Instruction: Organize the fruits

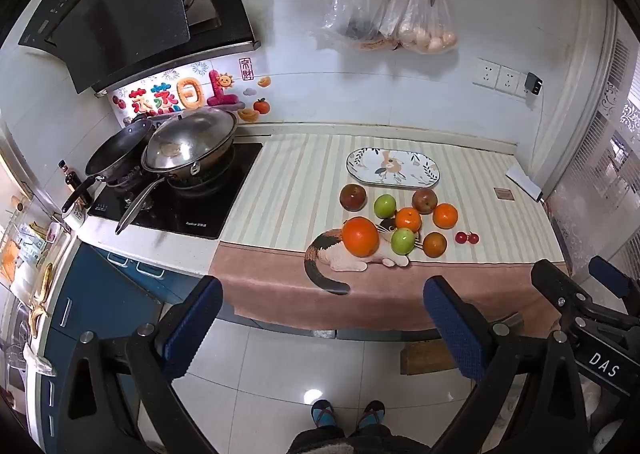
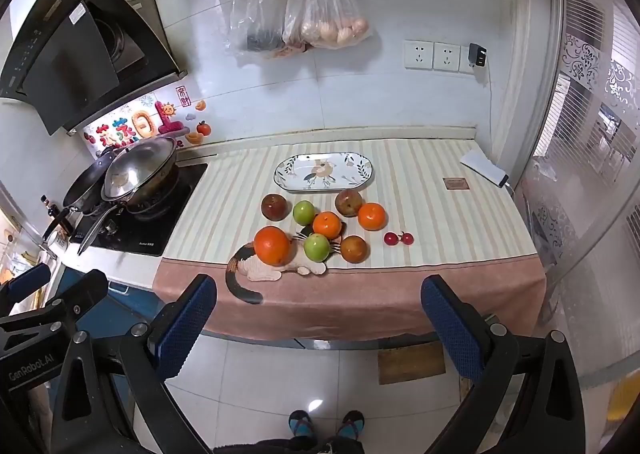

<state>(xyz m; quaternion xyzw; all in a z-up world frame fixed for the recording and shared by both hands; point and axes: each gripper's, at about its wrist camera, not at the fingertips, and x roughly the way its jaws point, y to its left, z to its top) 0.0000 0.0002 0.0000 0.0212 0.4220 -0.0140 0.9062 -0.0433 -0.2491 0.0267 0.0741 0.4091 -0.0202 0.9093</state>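
Two claws, my left claw (image 1: 322, 318) and right claw (image 2: 318, 314), both spread and empty, hang low in frame; the fruits (image 2: 320, 228) lie above centre, before the plate (image 2: 323, 171).

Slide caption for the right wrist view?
Open right claw held back from loose fruit and an empty oval plate.

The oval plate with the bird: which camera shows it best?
The right wrist view: the oval plate lies near the centre, its whole rim visible. The left wrist view shows it whole too, farther right.
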